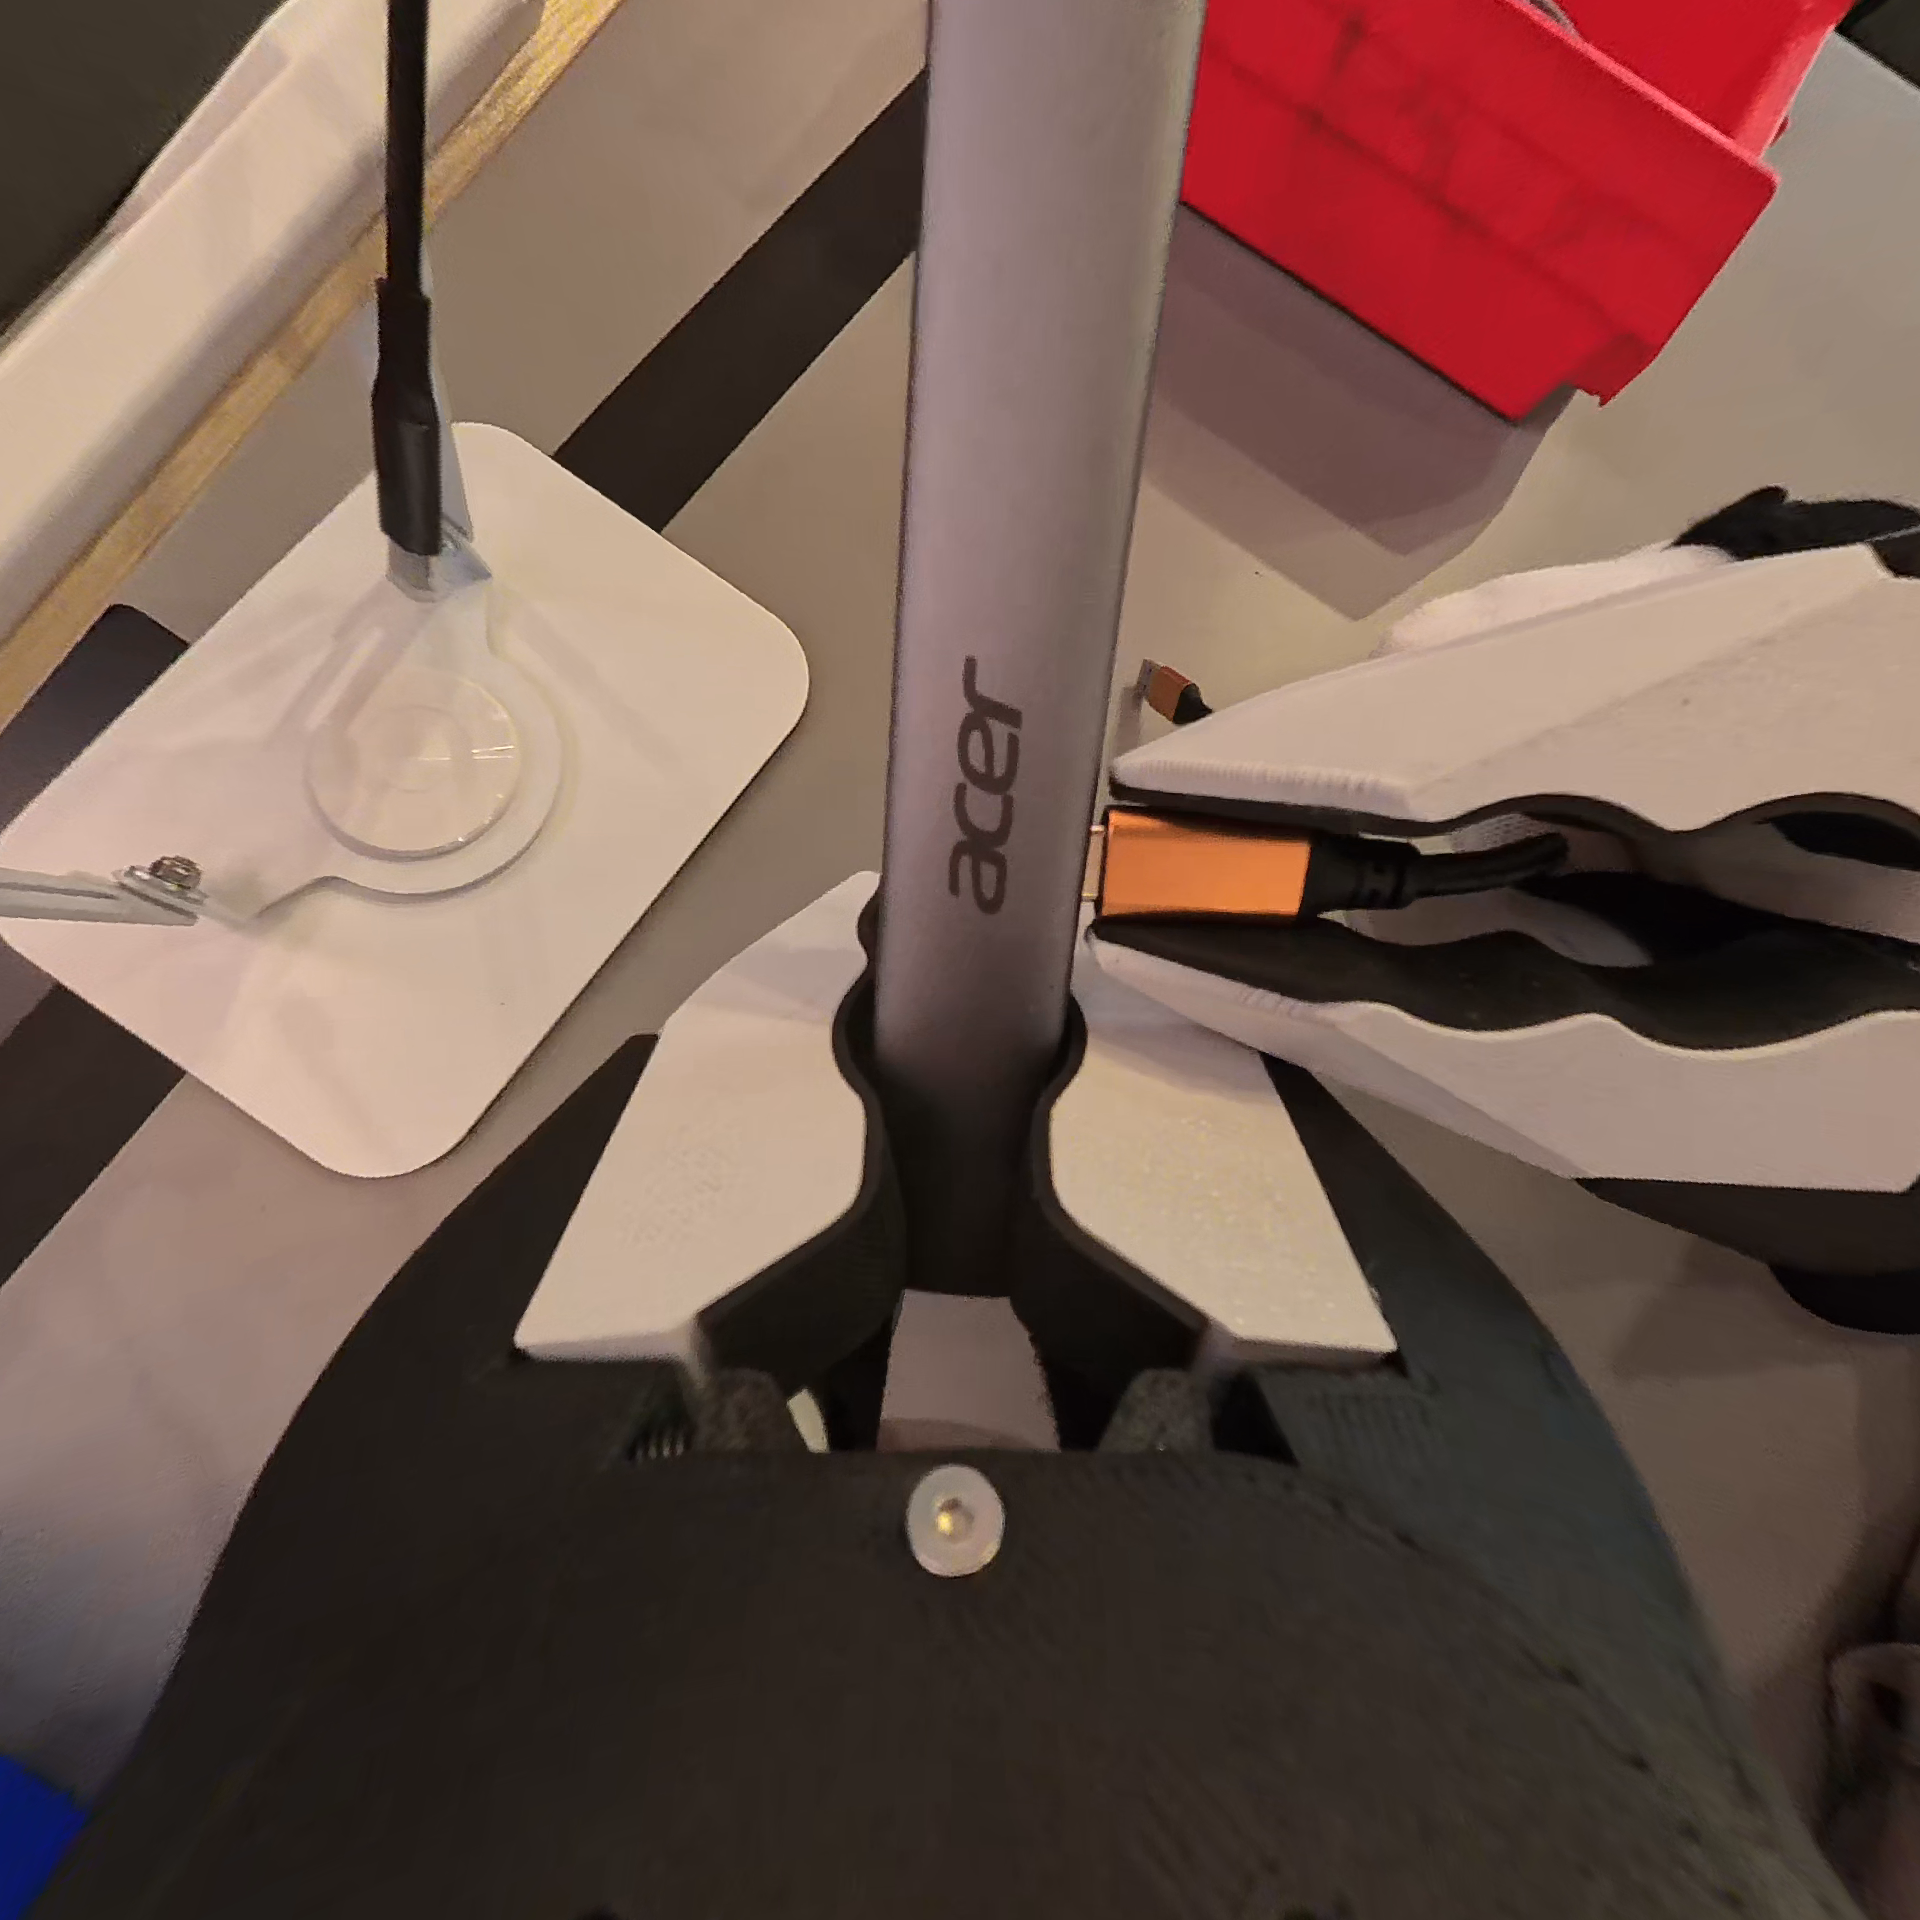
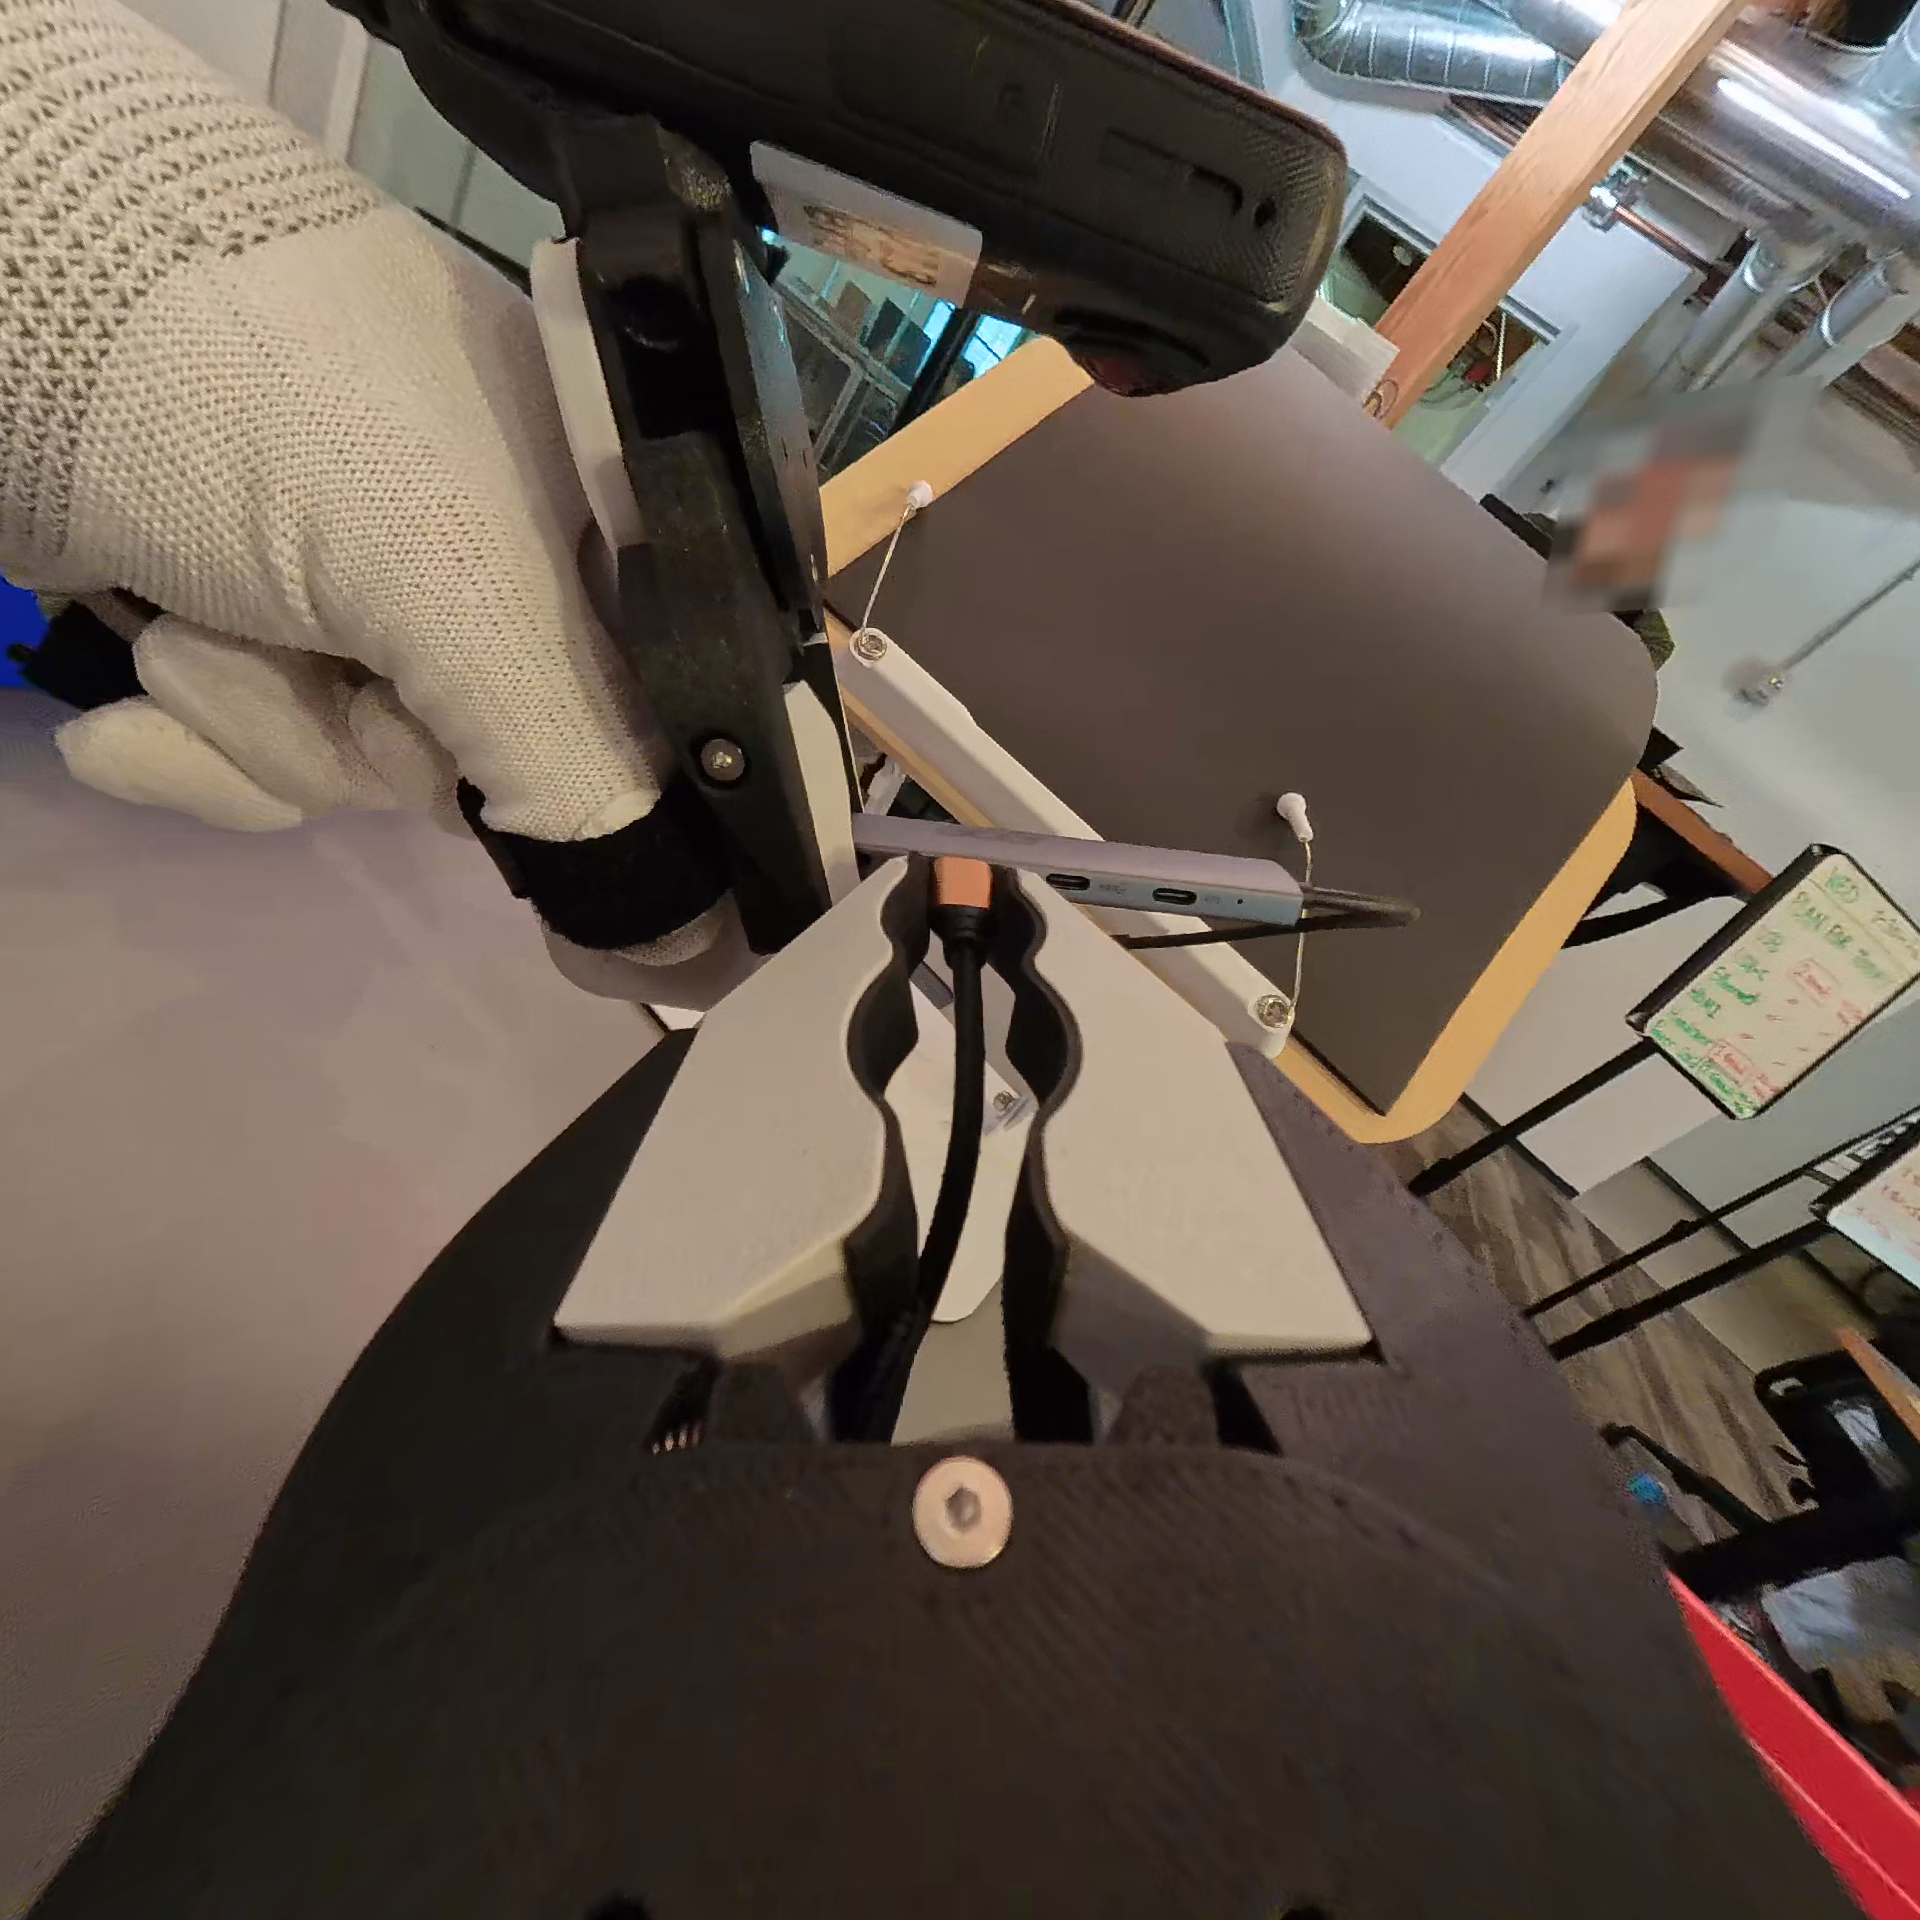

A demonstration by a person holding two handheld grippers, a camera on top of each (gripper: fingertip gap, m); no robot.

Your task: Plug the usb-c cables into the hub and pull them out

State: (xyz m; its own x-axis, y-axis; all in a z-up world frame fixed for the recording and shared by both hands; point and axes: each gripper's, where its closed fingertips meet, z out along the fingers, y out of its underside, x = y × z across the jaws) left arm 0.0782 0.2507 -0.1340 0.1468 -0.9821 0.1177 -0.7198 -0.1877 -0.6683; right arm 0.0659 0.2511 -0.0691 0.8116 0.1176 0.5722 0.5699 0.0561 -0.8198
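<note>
Hub [image 1: 1023, 582] first: the long silver bar is clamped at its near end in our left tongs [image 1: 961, 1023], whose dark pads close round it and hold it off the pale tabletop [image 1: 644, 343]. In the right wrist view we see its edge with two free ports further along and its own dark lead running off the far end.

Our right tongs [image 2: 961, 914] are clenched on the orange plug [image 1: 1200, 864] of a usb-c cable [image 2: 961, 1101], the black cord trailing back between the fingers. The plug's metal tip sits right at the hub's side edge; it looks partly or fully entered, though we cannot tell how deep from either view. A gloved hand [image 2: 312, 520] grips the left tool.

We judge this to be the plugging or unplugging stroke on the port nearest the left tongs; which one, the pictures do not say. Either way the next move calls for a straight travel along the plug's axis, with the left side bracing the hub so it does not twist. A second orange connector [image 1: 1169, 691] lies just behind the right tongs on the tabletop. A white pad [image 1: 623, 727] and a red box [image 1: 1455, 187] sit off to the sides.
</note>
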